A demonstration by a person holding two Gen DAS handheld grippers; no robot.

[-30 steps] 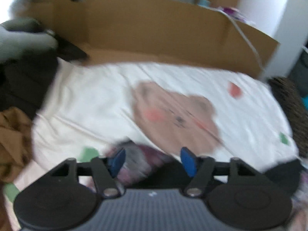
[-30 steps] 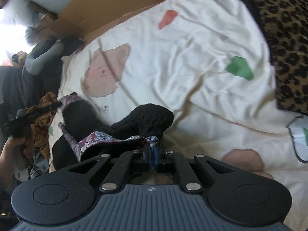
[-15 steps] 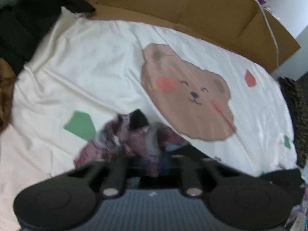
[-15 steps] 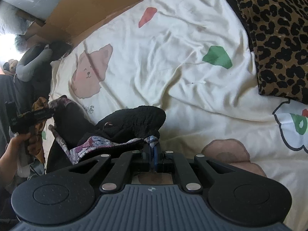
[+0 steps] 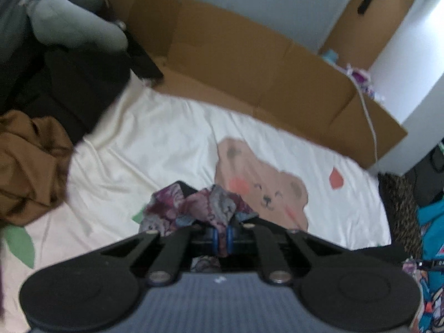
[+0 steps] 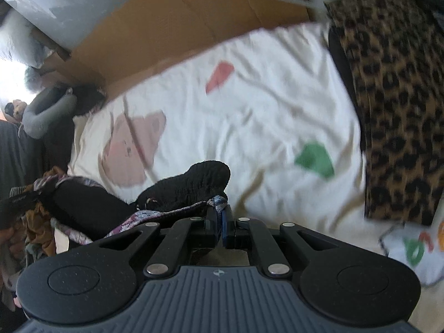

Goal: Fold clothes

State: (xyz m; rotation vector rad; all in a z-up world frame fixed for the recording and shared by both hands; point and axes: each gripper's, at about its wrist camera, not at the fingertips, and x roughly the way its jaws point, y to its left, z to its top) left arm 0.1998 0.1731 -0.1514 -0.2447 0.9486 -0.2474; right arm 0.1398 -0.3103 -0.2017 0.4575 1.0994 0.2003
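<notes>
A garment with a purple floral outside and black fleecy inside hangs between both grippers over a cream bedsheet (image 5: 166, 144). In the left wrist view, my left gripper (image 5: 221, 236) is shut on a bunched floral edge of the garment (image 5: 194, 208). In the right wrist view, my right gripper (image 6: 221, 222) is shut on the other floral edge (image 6: 166, 213), and the black lining (image 6: 191, 186) bulges just ahead of the fingers. The garment stretches away to the left, where the other gripper (image 6: 19, 199) shows dimly.
Flattened cardboard (image 5: 249, 63) lines the bed's far side, with a white cable (image 5: 369, 116) over it. A brown garment (image 5: 30, 163) and dark clothes (image 5: 72, 88) are piled at the left. A leopard-print cushion (image 6: 399, 97) lies at the right. A teddy bear print (image 5: 263, 188) marks the sheet.
My left gripper went from open above the floral edge to shut on it, then lifted it. My right gripper stayed shut on its edge while its view tilted up.
</notes>
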